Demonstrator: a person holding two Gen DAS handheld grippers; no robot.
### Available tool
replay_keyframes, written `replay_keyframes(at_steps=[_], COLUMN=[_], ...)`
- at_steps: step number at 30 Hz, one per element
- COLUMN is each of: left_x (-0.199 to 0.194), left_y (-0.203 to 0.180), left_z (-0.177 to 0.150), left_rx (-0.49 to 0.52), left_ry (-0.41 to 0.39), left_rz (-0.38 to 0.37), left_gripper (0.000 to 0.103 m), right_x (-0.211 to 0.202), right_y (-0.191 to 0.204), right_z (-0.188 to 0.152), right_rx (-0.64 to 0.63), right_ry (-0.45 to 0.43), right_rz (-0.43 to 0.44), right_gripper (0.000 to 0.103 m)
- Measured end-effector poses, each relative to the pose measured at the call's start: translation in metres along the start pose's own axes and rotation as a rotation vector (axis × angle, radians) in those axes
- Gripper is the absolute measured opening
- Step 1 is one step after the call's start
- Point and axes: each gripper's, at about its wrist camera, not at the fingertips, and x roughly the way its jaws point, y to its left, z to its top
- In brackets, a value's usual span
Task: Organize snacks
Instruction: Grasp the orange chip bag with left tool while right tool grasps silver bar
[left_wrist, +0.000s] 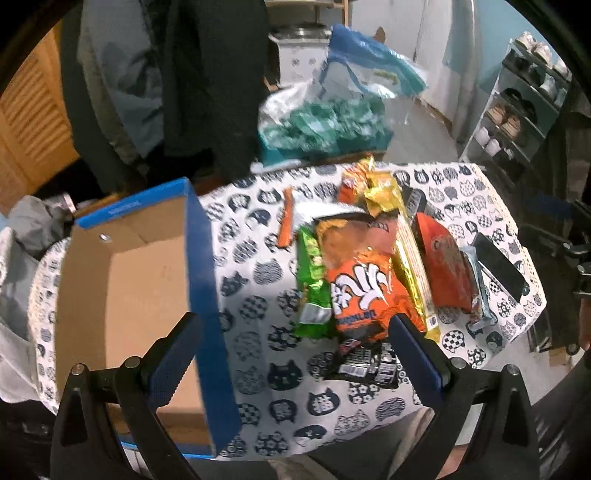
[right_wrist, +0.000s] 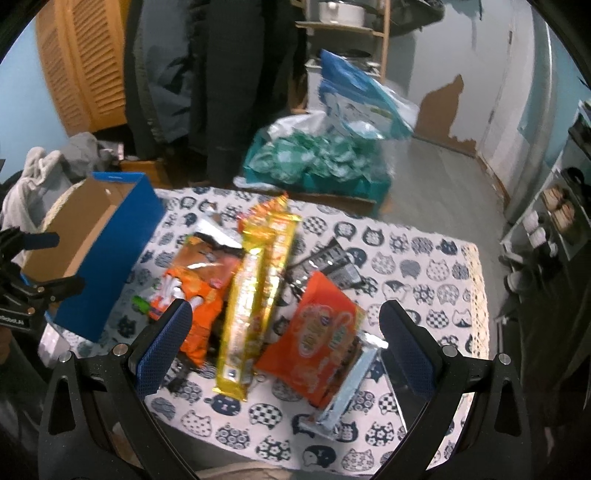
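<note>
You held the left gripper (left_wrist: 293, 345) above the near edge of the worktop (left_wrist: 258, 280), its jaws spread wide with nothing between them. One finger hung over the blue cardboard box (left_wrist: 201, 280), the other over the near end of the snack pile. The box stood open and empty at the left side of the cat-print cloth, apart from the snacks.

Your right gripper (right_wrist: 284, 343) also had its jaws wide apart and gripped nothing; it hovered over the middle of the pile. From that view, the long yellow packet (right_wrist: 255, 295) lay lengthwise down the centre, overlapping the orange bag with white lettering (right_wrist: 199, 291) on its left. To its right sat the red-orange packet (right_wrist: 321, 339), with a silvery-blue bar wrapper (right_wrist: 351, 384) tucked against its near edge and a black packet (right_wrist: 325, 262) partly under its far side.

In the left view, a green packet (left_wrist: 314, 280) lay just beside the orange bag, a thin orange stick (left_wrist: 286, 218) rested farther back, and a small black wrapper (left_wrist: 365, 363) sat at the near end of the pile. A dark flat phone-like slab (left_wrist: 500, 266) (too blurred to say more) lay on the cloth at the right edge, next to the bar wrapper.
</note>
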Motion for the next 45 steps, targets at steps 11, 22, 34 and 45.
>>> replay_keyframes(at_steps=[11, 22, 34, 45], left_x=[0.051, 0.089, 0.129, 0.135], left_y=[-0.025, -0.045, -0.051, -0.061], left_z=[0.018, 0.035, 0.038, 0.035], left_rx=[0.006, -0.021, -0.027, 0.013], left_ry=[0.115, 0.170, 0.222, 0.195], left_rz=[-0.022, -0.028, 0.022, -0.032], left_gripper=[0.102, 0.102, 0.102, 0.074], right_x=[0.031, 0.072, 0.122, 0.153], right_y=[-0.042, -0.069, -0.085, -0.087], right_z=[-0.011, -0.040, -0.073, -0.098], right_rx=[0.068, 0.112, 0.115, 0.150], right_ry=[0.083, 0.196, 0.325, 0.418], right_rz=[-0.072, -0.104, -0.141, -0.091], right_gripper=[0.100, 0.100, 0.093, 0.073])
